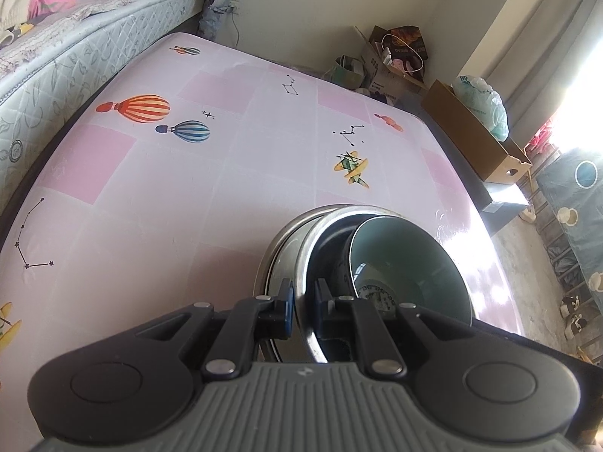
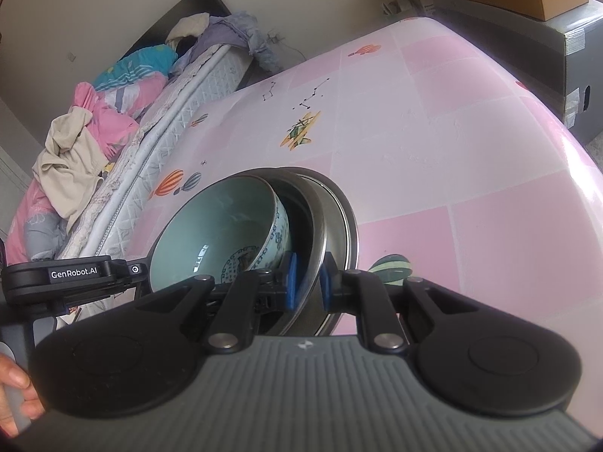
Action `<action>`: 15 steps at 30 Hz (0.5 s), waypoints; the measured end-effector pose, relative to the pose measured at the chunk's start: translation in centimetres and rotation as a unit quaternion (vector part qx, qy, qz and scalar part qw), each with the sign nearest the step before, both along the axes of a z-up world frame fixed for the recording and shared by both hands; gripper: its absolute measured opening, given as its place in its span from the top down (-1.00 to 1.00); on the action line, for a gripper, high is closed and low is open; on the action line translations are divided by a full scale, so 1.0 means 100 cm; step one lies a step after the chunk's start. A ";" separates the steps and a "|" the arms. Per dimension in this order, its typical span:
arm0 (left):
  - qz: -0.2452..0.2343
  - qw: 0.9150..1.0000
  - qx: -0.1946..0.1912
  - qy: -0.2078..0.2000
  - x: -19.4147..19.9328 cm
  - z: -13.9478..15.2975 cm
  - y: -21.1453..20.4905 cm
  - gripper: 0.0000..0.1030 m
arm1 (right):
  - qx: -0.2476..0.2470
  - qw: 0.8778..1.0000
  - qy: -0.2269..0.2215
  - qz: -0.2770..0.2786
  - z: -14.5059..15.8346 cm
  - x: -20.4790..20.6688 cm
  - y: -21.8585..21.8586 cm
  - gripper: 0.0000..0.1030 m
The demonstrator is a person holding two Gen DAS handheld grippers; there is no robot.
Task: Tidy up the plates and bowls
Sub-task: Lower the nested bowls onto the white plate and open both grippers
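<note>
A steel bowl (image 1: 297, 248) holds a pale green ceramic bowl (image 1: 407, 260) with blue patterned outside, above a pink table (image 1: 188, 196). My left gripper (image 1: 304, 301) is shut on the steel bowl's near rim, one finger outside, one inside. In the right wrist view my right gripper (image 2: 308, 282) is shut on the rim of the same steel bowl (image 2: 331, 226) from the other side; the green bowl (image 2: 215, 233) sits tilted inside it. The left gripper's body (image 2: 60, 275) shows at left.
A bed (image 1: 56, 49) with heaped clothes (image 2: 83, 124) runs along the table's far side. Cardboard boxes (image 1: 475, 132) and bags stand past the table's right end. A grey box (image 2: 557, 49) stands beside the table.
</note>
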State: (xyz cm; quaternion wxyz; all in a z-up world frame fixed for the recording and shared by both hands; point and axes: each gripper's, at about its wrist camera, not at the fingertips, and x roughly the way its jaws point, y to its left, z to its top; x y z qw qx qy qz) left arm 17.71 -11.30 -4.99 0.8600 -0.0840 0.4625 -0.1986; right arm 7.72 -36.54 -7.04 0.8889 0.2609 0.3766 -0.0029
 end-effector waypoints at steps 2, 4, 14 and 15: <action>-0.001 1.000 0.001 0.001 0.000 0.000 0.000 0.80 | 0.000 1.000 0.000 0.000 0.000 0.000 -0.001 0.75; 0.000 1.000 0.001 0.000 0.000 0.000 0.001 0.79 | 0.000 1.000 -0.001 0.002 0.000 0.000 -0.002 0.74; -0.004 1.000 0.006 -0.004 -0.001 -0.002 0.002 0.77 | -0.006 1.000 -0.003 0.008 0.000 -0.001 0.000 0.74; -0.005 1.000 0.007 -0.005 -0.002 -0.002 0.002 0.76 | -0.006 1.000 -0.003 0.008 0.001 -0.001 -0.001 0.74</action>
